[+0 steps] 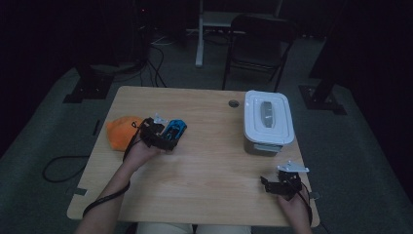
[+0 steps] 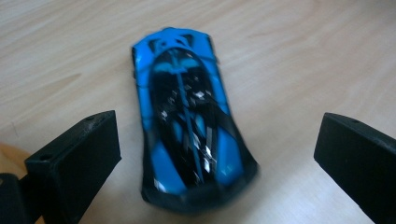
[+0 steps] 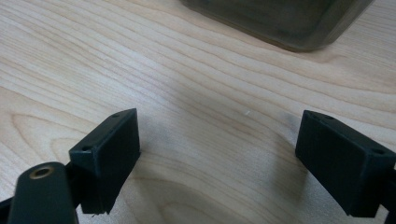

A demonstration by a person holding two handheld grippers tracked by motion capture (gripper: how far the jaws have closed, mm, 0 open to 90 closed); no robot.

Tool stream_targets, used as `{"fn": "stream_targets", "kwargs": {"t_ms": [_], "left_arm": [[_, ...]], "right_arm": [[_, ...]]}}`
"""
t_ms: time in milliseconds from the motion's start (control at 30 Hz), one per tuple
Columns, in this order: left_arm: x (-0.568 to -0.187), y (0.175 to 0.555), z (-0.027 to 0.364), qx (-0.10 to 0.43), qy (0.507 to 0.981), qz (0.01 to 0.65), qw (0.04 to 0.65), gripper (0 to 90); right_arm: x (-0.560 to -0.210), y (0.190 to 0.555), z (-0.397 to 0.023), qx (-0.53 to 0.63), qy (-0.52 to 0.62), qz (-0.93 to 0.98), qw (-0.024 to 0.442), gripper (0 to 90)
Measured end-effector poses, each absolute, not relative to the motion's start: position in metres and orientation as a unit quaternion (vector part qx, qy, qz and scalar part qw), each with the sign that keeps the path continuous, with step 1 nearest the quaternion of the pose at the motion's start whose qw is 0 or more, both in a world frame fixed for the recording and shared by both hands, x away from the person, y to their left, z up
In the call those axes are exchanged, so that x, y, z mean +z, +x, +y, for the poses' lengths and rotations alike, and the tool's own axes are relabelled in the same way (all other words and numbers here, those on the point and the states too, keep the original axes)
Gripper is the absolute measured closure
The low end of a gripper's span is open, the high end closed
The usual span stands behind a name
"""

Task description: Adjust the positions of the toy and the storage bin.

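Left gripper (image 2: 215,154) hovers with jaws spread wide either side of the blue toy car (image 2: 187,121), not gripping it, while the right gripper (image 3: 217,154) rests released near the lidded box (image 1: 268,122).

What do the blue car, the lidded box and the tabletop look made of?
Blue car: glossy hard shell with sharp glints, plastic or painted metal, can't tell. Lidded box: smooth white plastic lid, duller translucent-looking base. Tabletop: pale matte wood grain, possibly laminate.

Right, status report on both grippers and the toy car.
Left gripper open, jaws either side of the blue and black toy car, not touching. Right gripper open over bare wooden table. Nothing blocking the car.
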State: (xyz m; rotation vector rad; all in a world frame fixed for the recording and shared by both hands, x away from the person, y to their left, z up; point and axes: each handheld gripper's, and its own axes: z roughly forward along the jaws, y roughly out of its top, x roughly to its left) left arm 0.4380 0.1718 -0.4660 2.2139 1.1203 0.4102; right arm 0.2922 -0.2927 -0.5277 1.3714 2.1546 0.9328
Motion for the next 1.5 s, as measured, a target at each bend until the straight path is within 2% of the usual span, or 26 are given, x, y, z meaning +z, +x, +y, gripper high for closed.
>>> {"fn": "stream_targets", "kwargs": {"t_ms": [500, 533, 700, 900, 967, 1300, 1500], "left_arm": [[-0.49, 0.475, 0.148, 0.153, 0.835, 0.464, 0.253, 1.7], [-0.491, 0.478, 0.148, 0.149, 0.83, 0.475, 0.251, 6.4], [-0.495, 0.481, 0.142, 0.141, 0.834, 0.482, 0.229, 8.1], [-0.497, 0.481, 0.142, 0.146, 0.836, 0.483, 0.216, 19.3], [-0.497, 0.481, 0.144, 0.144, 0.838, 0.481, 0.215, 25.6], [-0.492, 0.477, 0.146, 0.122, 0.843, 0.478, 0.214, 27.9], [-0.486, 0.465, 0.145, 0.116, 0.856, 0.454, 0.217, 27.9]], "right_arm": [[-0.528, 0.292, -0.293, 0.336, 0.493, 0.775, 0.21, 13.4], [-0.528, 0.292, -0.293, 0.336, 0.493, 0.775, 0.21, 13.4], [-0.528, 0.292, -0.293, 0.336, 0.492, 0.775, 0.21, 13.6], [-0.528, 0.292, -0.293, 0.336, 0.493, 0.775, 0.21, 13.6], [-0.528, 0.292, -0.293, 0.336, 0.493, 0.775, 0.21, 13.6], [-0.528, 0.292, -0.293, 0.336, 0.493, 0.774, 0.21, 13.9], [-0.528, 0.292, -0.293, 0.336, 0.493, 0.774, 0.21, 13.9]]}}
